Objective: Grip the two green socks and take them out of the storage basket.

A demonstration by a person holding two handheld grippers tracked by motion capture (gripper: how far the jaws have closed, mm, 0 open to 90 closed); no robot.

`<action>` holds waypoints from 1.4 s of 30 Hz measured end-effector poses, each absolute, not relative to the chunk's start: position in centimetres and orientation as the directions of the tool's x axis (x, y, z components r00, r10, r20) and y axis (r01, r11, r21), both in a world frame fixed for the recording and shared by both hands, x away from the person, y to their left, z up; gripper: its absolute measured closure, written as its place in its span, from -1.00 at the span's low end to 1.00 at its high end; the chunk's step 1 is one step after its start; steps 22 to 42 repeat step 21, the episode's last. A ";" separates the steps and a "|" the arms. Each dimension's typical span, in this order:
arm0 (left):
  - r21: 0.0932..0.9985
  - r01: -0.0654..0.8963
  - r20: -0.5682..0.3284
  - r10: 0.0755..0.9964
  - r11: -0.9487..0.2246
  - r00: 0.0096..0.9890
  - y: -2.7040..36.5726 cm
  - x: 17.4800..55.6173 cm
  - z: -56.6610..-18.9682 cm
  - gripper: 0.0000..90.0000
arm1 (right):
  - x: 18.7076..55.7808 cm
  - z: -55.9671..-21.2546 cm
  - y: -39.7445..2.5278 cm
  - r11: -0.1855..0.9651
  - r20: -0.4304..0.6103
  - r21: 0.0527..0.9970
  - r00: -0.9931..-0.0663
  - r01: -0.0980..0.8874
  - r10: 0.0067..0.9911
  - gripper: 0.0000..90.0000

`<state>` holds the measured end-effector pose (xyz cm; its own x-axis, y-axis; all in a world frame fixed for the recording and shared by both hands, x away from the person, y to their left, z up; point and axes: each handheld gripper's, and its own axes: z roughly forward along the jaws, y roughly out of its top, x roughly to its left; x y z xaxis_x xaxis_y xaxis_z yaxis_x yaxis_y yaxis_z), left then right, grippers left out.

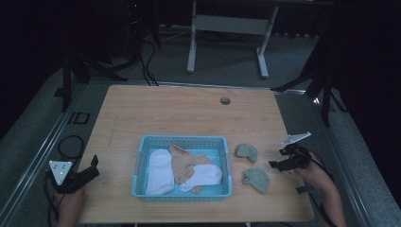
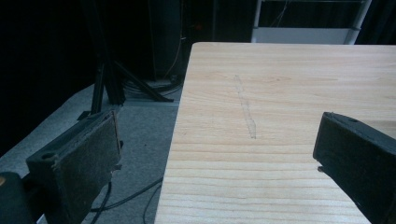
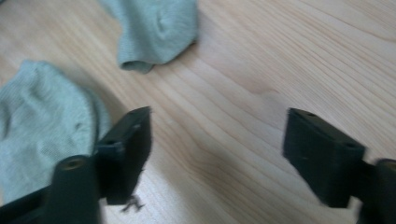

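A light blue basket (image 1: 141,163) sits at the front middle of the wooden table and holds two white socks (image 1: 159,171) and a tan sock (image 1: 183,161). Two green socks lie on the table to its right, one farther back (image 1: 247,152) (image 3: 156,28) and one nearer (image 1: 257,180) (image 3: 39,126). My right gripper (image 1: 279,158) (image 3: 217,140) hovers open just right of the green socks, with bare wood between its jaws. My left gripper (image 1: 94,166) (image 2: 217,154) is open at the table's front left edge, holding nothing.
A round cable hole (image 1: 225,100) sits near the table's far edge. Beyond the table stand a white frame (image 1: 227,26) and black tripod legs (image 1: 75,71). Cables (image 1: 66,144) lie on the grey floor at left.
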<state>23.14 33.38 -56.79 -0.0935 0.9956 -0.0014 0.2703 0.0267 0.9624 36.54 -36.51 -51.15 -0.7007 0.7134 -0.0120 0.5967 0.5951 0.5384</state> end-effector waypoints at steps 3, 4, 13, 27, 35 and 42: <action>0.962 0.271 -0.002 0.996 0.027 -0.093 33.4 23.1 -56.8 -0.99 | 36.2 -51.5 -37.2 0.546 0.017 0.572 -0.674 0.612 0.738 -0.75; 0.962 0.270 -0.002 0.996 0.027 -0.093 33.4 23.1 -56.8 -0.99 | 36.1 -51.7 -37.5 0.525 0.018 0.585 -0.658 0.617 0.753 -0.76; 0.962 0.270 -0.002 0.996 0.027 -0.093 33.4 23.2 -56.8 -0.99 | 34.8 -52.9 -39.9 0.334 0.064 0.681 -0.508 0.651 0.859 -0.77; 0.962 0.270 -0.001 0.996 0.026 -0.092 33.4 23.1 -56.8 -0.99 | 34.1 -53.8 -40.8 0.245 0.067 0.717 -0.415 0.652 0.908 -0.77; 0.962 0.270 -0.001 0.996 0.026 -0.092 33.4 23.1 -56.8 -0.99 | 34.1 -53.8 -40.8 0.245 0.067 0.717 -0.415 0.652 0.908 -0.77; 0.962 0.270 -0.001 0.996 0.026 -0.092 33.4 23.1 -56.8 -0.99 | 34.1 -53.8 -40.8 0.245 0.067 0.717 -0.415 0.652 0.908 -0.77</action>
